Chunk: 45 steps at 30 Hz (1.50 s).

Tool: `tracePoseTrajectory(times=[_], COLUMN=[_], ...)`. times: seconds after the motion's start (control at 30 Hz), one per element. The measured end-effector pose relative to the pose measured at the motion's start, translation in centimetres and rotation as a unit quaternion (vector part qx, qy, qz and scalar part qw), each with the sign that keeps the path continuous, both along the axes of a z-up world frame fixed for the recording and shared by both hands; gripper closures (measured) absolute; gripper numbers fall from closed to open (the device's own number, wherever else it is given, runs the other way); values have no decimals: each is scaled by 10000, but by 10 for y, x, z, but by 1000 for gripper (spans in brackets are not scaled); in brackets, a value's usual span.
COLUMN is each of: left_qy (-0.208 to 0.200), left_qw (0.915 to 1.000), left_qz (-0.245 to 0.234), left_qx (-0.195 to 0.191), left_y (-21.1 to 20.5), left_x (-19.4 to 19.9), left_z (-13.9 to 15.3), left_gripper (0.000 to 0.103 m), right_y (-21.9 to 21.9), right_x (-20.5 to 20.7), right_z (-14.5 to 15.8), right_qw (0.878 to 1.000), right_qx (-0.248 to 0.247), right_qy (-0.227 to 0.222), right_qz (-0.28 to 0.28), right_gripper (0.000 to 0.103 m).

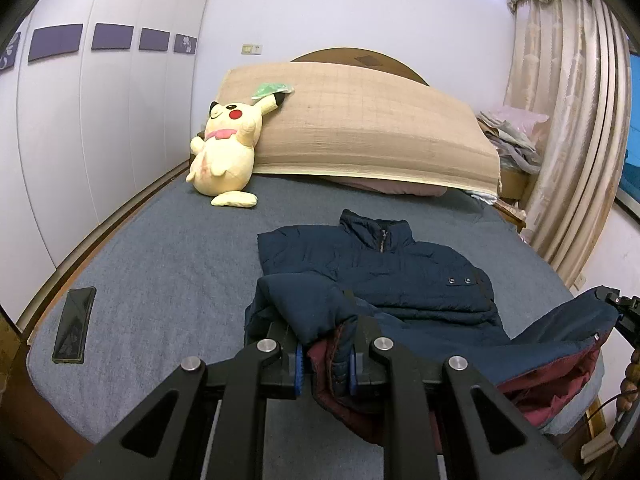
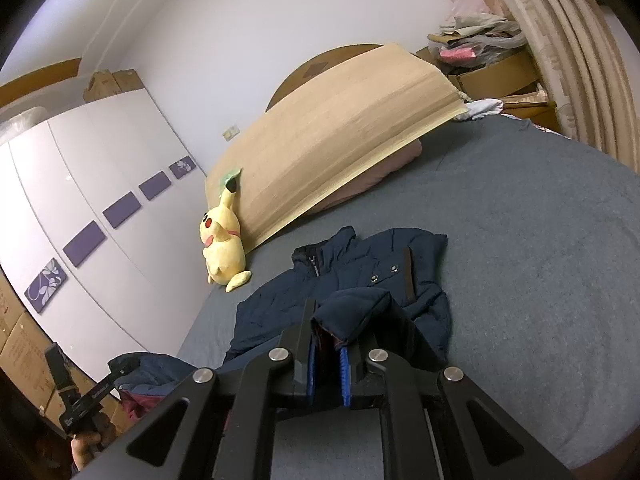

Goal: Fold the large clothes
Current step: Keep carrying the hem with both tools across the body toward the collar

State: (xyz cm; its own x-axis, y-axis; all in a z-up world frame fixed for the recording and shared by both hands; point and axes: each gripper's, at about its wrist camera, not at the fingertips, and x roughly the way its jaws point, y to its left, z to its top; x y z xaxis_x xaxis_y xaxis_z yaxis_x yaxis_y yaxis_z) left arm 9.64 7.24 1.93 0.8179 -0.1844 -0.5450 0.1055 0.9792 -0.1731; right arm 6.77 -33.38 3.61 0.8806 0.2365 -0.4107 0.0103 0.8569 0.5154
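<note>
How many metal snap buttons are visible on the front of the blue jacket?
2: both sit side by side on the chest of the blue jacket, first snap, second snap. Folded parts may hide more.

The right gripper (image 2: 326, 354), black with blue finger pads (image 2: 344, 376), pinches a folded edge of the navy padded jacket (image 2: 360, 280) with dark red lining. The jacket lies on the grey-blue bed sheet (image 2: 520, 260). Beyond it, a yellow plush toy (image 2: 222, 246) leans against a tan woven mat (image 2: 332, 140). The left gripper (image 2: 86, 396) appears at lower left.
</note>
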Motion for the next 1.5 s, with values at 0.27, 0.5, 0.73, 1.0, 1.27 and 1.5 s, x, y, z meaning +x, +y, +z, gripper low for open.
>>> tracePoseTrajectory(times=[0.27,0.5,0.73,1.0,1.27,1.5], left_qy=[-177,-290,-308,-323,-109,-60], left_qw=[9997,9992,9989,9988,9991,9989], left_qz=[163,229,257,228,332,375], left_qx=[-104,-160,-250,-277,-235,-266], left_y=[6,8,10,14,10,6], left_x=[-30,-60,-78,-81,-38,2], left_z=[5,8,6,10,3,3], left_gripper=[86,86,86,87,87,87], right_y=[5,9,8,10,6,7], right_x=[-27,-62,-85,-99,-56,-3], right_z=[7,13,11,15,15,21], right_qw=[9997,9990,9986,9986,9991,9989], right_qx=[-93,-87,-61,-132,-177,-266], right_qy=[-205,-419,-469,-479,-376,-348], right_qz=[-86,-146,-218,-202,-122,-153], right_gripper=[93,94,94,94,94,94])
